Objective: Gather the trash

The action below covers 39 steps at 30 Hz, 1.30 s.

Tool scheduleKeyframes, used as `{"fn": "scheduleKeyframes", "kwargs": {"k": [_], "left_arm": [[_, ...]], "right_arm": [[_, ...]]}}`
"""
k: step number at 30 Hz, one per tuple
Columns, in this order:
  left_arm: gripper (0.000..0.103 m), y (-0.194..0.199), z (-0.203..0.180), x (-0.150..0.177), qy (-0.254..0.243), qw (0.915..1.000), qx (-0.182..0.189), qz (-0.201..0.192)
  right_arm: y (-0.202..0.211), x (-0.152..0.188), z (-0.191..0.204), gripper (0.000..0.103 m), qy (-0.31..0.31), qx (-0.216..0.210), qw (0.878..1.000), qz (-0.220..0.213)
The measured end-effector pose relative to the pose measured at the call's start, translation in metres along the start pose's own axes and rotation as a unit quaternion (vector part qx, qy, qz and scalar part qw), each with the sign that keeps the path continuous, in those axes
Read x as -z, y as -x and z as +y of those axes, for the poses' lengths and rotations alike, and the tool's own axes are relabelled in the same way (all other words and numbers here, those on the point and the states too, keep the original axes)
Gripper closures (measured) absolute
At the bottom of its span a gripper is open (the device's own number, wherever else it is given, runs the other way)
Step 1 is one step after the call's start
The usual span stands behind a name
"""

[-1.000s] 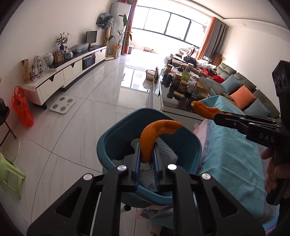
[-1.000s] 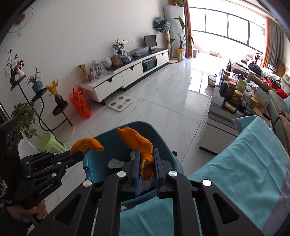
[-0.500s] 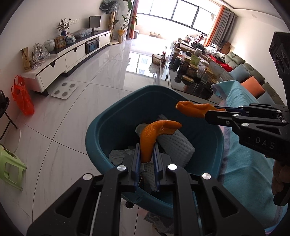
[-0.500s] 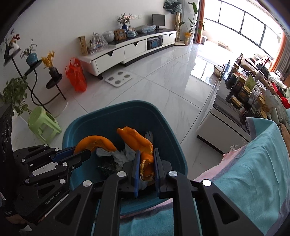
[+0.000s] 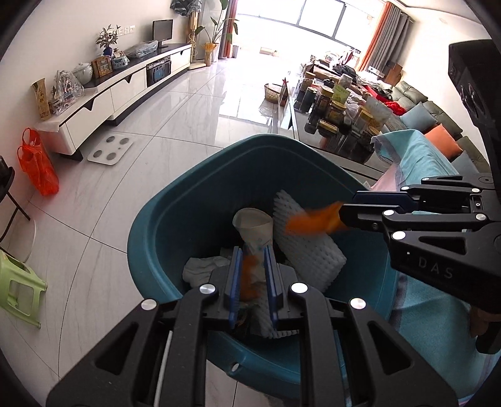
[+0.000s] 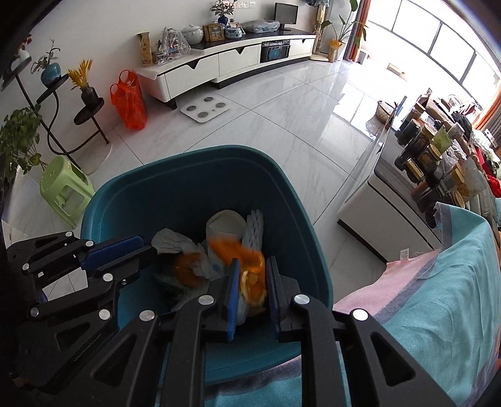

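left wrist view: left gripper [image 5: 253, 278] just opening, blurred orange peel [image 5: 249, 277] upright between.

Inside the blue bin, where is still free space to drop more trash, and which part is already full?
Inside the blue bin, the bare wall and floor run along the side nearest the orange bag and along the far rim. The middle is crowded: paper cup, white foam sheet, crumpled tissue and orange peels.

Daylight pours through the big window [image 5: 316, 22] onto pale glossy floor tiles [image 5: 175, 131]. A long white TV cabinet [image 6: 225, 67] lines the wall, and a green plastic stool [image 6: 64, 189] stands near a plant stand [image 6: 59, 103].
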<state>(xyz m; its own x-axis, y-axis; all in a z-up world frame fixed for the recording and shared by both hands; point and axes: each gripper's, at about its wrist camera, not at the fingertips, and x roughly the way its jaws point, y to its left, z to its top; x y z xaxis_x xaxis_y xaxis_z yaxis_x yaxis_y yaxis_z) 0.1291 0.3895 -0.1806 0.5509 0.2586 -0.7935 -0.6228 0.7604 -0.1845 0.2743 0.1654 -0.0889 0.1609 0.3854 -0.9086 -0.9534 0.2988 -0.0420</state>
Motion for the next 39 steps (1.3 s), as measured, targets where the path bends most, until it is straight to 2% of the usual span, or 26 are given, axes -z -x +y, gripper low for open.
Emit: {"fn": "scheduleKeyframes", "kwargs": {"k": [1,3,7,10,13,15,19,21,25,30,36,39], "left_arm": [[0.082,0.0,-0.002,0.001,-0.001,1.0,0.0,-0.002],[0.07,0.001,-0.003,0.001,-0.001,1.0,0.0,-0.006],[0.063,0.008,-0.005,0.0,0.002,0.9999,0.0,-0.015],[0.051,0.018,-0.003,-0.001,0.004,0.9995,0.002,-0.031],[0.038,0.033,0.001,0.0,0.008,0.9988,0.004,-0.048],[0.029,0.044,0.002,-0.002,0.012,0.9979,0.003,-0.064],[0.021,0.07,-0.001,-0.004,0.014,0.9955,0.004,-0.094],[0.012,0.081,-0.004,-0.006,0.014,0.994,0.003,-0.108],[0.006,0.107,-0.013,-0.006,0.015,0.9899,0.005,-0.141],[0.006,0.14,-0.031,-0.005,0.0,0.9833,0.009,-0.182],[0.006,0.178,-0.063,-0.002,-0.036,0.9722,0.014,-0.231],[0.006,0.194,-0.083,0.003,-0.049,0.9666,0.025,-0.25]], "right_arm": [[0.001,0.0,0.0,0.082,-0.001,0.0,1.0,-0.001],[0.001,0.0,-0.002,0.073,-0.002,-0.002,1.0,-0.001],[0.006,0.001,-0.006,0.073,-0.011,-0.006,1.0,-0.012],[0.017,0.004,-0.011,0.065,-0.023,-0.008,0.999,-0.032],[0.034,0.007,-0.018,0.057,-0.038,-0.009,0.997,-0.06],[0.048,0.011,-0.023,0.047,-0.05,-0.008,0.995,-0.082],[0.075,0.022,-0.034,0.041,-0.07,0.005,0.99,-0.12],[0.089,0.029,-0.041,0.032,-0.08,0.011,0.987,-0.142],[0.111,0.045,-0.05,0.025,-0.097,0.028,0.98,-0.172],[0.133,0.065,-0.064,0.014,-0.119,0.043,0.972,-0.2],[0.162,0.096,-0.075,0.007,-0.14,0.066,0.958,-0.24],[0.178,0.115,-0.08,0.007,-0.151,0.079,0.95,-0.26]]}}
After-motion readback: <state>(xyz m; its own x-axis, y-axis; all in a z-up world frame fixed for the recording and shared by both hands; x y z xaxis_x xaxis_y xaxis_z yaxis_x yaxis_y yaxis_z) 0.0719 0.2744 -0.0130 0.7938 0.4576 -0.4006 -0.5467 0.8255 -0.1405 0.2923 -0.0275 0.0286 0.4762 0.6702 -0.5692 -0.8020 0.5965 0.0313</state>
